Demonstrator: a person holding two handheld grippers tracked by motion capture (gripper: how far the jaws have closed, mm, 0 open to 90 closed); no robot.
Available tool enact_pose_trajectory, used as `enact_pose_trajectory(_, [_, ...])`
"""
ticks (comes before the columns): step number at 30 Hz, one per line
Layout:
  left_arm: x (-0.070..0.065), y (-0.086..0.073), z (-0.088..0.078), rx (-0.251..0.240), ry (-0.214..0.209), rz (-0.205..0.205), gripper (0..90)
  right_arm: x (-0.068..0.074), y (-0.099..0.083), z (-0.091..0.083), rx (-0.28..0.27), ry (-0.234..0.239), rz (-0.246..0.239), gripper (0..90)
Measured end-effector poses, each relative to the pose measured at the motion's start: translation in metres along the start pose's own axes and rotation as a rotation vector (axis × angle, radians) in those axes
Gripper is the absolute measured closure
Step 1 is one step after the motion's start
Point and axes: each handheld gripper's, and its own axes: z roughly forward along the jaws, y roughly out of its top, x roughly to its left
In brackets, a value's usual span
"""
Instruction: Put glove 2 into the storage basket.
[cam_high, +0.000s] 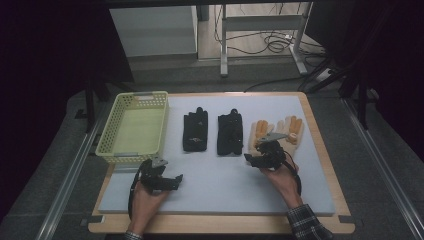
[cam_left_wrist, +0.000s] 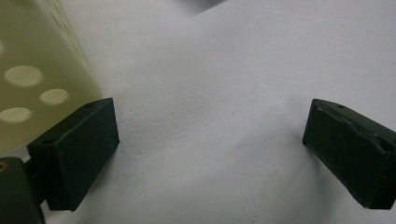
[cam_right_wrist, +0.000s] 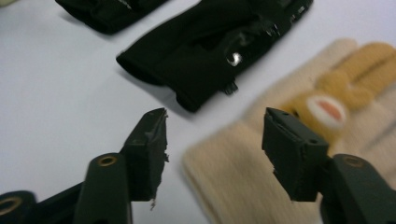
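Observation:
Four gloves lie in a row on the white mat (cam_high: 215, 187): two black gloves (cam_high: 195, 131) (cam_high: 230, 134) and two cream gloves with orange fingers (cam_high: 260, 131) (cam_high: 292, 129). My right gripper (cam_high: 251, 159) hovers at the cuff of the left cream glove. In the right gripper view its jaws (cam_right_wrist: 215, 140) stand apart over that cream cuff (cam_right_wrist: 238, 186) without pressing it, and a black glove (cam_right_wrist: 205, 46) lies just beyond. My left gripper (cam_high: 176, 181) rests low on the mat near the front left. Its jaws (cam_left_wrist: 210, 140) are wide open with bare mat between them.
A pale yellow perforated basket (cam_high: 112, 131) stands at the mat's left; its wall (cam_left_wrist: 32, 70) is close beside my left gripper's left jaw. The mat lies on a wooden table (cam_high: 220, 225). Table legs and cables stand on the floor beyond.

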Motion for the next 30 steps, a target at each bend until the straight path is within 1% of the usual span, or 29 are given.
enact_pose_trajectory(4, [0.0, 0.0, 0.0, 0.0, 0.0, 0.0, 3.4, 0.003, 0.014, 0.011, 0.002, 0.007, -0.018, 48.1])
enact_pose_trajectory(5, [0.0, 0.0, 0.0, 0.0, 0.001, 0.0, 3.4, 0.004, 0.02, 0.018, 0.007, 0.005, -0.03, 51.1])
enact_pose_trajectory(6, [0.0, 0.0, 0.0, 0.0, 0.001, 0.0, 3.4, 0.004, 0.02, 0.018, 0.007, 0.005, -0.03, 51.1])
enact_pose_trajectory(7, [0.0, 0.0, 0.0, 0.0, 0.0, 0.0, 3.4, 0.004, 0.026, 0.025, 0.015, 0.0, -0.046, 53.9])
enact_pose_trajectory(11, [0.0, 0.0, 0.0, 0.0, 0.0, 0.0, 3.4, 0.003, 0.04, 0.039, 0.026, -0.001, -0.057, 54.8])
enact_pose_trajectory(13, [0.0, 0.0, 0.0, 0.0, 0.0, 0.0, 3.4, 0.003, 0.043, 0.041, 0.028, -0.004, -0.063, 54.6])
enact_pose_trajectory(14, [0.0, 0.0, 0.0, 0.0, 0.0, -0.001, 3.4, 0.003, 0.05, 0.048, 0.031, -0.015, -0.072, 52.7])
enact_pose_trajectory(15, [0.0, 0.0, 0.0, 0.0, 0.0, -0.001, 3.4, 0.003, 0.05, 0.048, 0.031, -0.015, -0.072, 52.7])
enact_pose_trajectory(16, [0.0, 0.0, 0.0, -0.001, 0.0, -0.001, 3.4, 0.002, 0.057, 0.055, 0.03, -0.024, -0.085, 49.0])
enact_pose_trajectory(18, [0.0, 0.0, 0.0, 0.0, 0.0, 0.0, 3.4, 0.001, 0.058, 0.056, 0.029, -0.026, -0.087, 47.6])
enact_pose_trajectory(19, [0.0, 0.0, 0.0, 0.0, 0.0, 0.0, 3.4, 0.001, 0.062, 0.06, 0.034, -0.028, -0.09, 45.6])
enact_pose_trajectory(20, [0.0, 0.0, 0.0, 0.0, -0.001, 0.0, 3.4, -0.001, 0.067, 0.067, 0.036, -0.035, -0.091, 40.1])
enact_pose_trajectory(21, [0.0, 0.0, 0.0, 0.0, -0.001, 0.0, 3.4, -0.001, 0.067, 0.067, 0.036, -0.035, -0.091, 40.1])
enact_pose_trajectory(22, [0.0, 0.0, 0.0, -0.002, -0.001, 0.0, 3.4, -0.004, 0.07, 0.074, 0.039, -0.043, -0.086, 35.1])
enact_pose_trajectory(23, [0.0, 0.0, 0.0, -0.002, -0.001, 0.0, 3.5, -0.004, 0.07, 0.074, 0.039, -0.043, -0.086, 35.1])
enact_pose_trajectory(24, [0.0, 0.0, 0.0, -0.002, -0.001, 0.0, 3.5, -0.006, 0.071, 0.076, 0.04, -0.044, -0.086, 33.2])
enact_pose_trajectory(26, [0.0, 0.0, 0.0, -0.002, -0.001, 0.0, 3.4, -0.011, 0.072, 0.088, 0.058, -0.035, -0.06, 27.5])
enact_pose_trajectory(27, [0.0, 0.0, 0.0, -0.002, -0.001, 0.0, 3.4, -0.011, 0.072, 0.088, 0.058, -0.035, -0.06, 27.5])
enact_pose_trajectory(28, [0.0, 0.0, 0.0, -0.002, -0.001, 0.0, 3.4, -0.012, 0.071, 0.095, 0.076, -0.04, -0.063, 24.6])
enact_pose_trajectory(30, [0.0, 0.0, 0.0, -0.002, -0.001, 0.0, 3.4, -0.012, 0.071, 0.098, 0.085, -0.043, -0.069, 24.0])
